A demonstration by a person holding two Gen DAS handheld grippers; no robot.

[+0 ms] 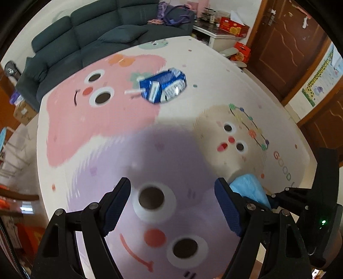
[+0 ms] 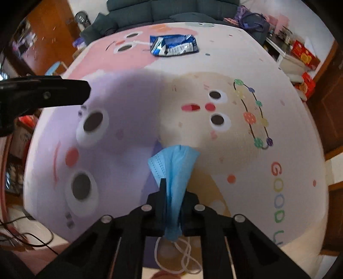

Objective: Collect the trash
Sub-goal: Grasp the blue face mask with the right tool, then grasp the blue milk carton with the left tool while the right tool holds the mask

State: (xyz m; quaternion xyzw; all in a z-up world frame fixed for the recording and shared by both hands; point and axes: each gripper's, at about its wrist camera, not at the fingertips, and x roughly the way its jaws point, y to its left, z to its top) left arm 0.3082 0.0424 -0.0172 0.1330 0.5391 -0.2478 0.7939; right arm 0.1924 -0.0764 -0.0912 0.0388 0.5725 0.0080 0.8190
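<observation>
Blue mask (image 2: pixel 171 171) pinched in right gripper (image 2: pixel 174 194) fingers

R claw (image 2: pixel 174 206) pinched tight on a blue face mask (image 2: pixel 172 169); mask bunched between the two black fingers, upper part fanning out ahead of the tips, white ear loops (image 2: pixel 178 255) dangling below near the claw's base. Underneath: cartoon play mat (image 2: pixel 278 70) w/ lilac, pink & beige faces, "GOOD" in coloured letters at R edge. Far end of mat: blue & white snack wrapper (image 2: pixel 174 45), crumpled, lying well apart from the mask. L claw's black finger (image 2: pixel 53 92) pokes in from the L edge, above the lilac face. Dark sofa (image 2: pixel 163 10) behind the mat; red boxes (image 2: pixel 304 55) at upper R.
</observation>
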